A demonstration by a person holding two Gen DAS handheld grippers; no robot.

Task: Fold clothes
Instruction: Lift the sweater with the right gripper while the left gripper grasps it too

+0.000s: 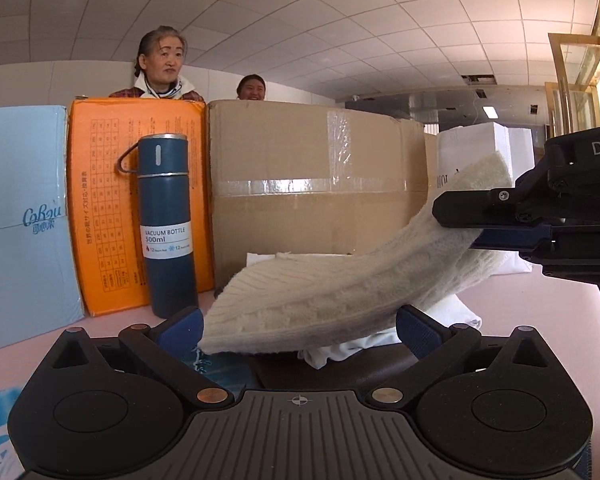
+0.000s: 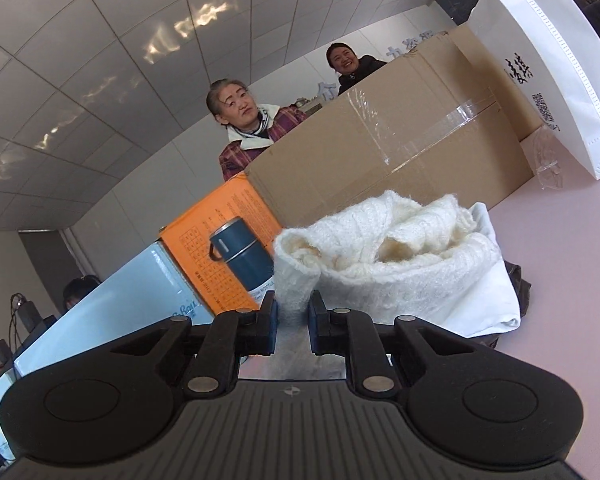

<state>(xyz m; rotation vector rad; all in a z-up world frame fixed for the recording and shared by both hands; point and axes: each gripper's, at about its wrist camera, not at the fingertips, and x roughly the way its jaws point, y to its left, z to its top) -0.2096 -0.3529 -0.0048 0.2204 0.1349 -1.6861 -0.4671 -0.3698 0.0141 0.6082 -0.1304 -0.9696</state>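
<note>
left tongs (image 1: 300, 330) apart | right tongs (image 2: 293, 312) clamp cream knit (image 2: 380, 256) | left view: lifted

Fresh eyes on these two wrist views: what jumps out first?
The cream knitted garment hangs lifted mid-frame, pinched by the right gripper, which enters the left wrist view from the right edge. The left gripper sits wide open around the garment's lower end. Behind, a dark blue vacuum bottle stands upright before an orange carton and a large brown cardboard box.

Cream knit sweater (image 1: 320, 296), one end lifted, rest bunched on table.
</note>
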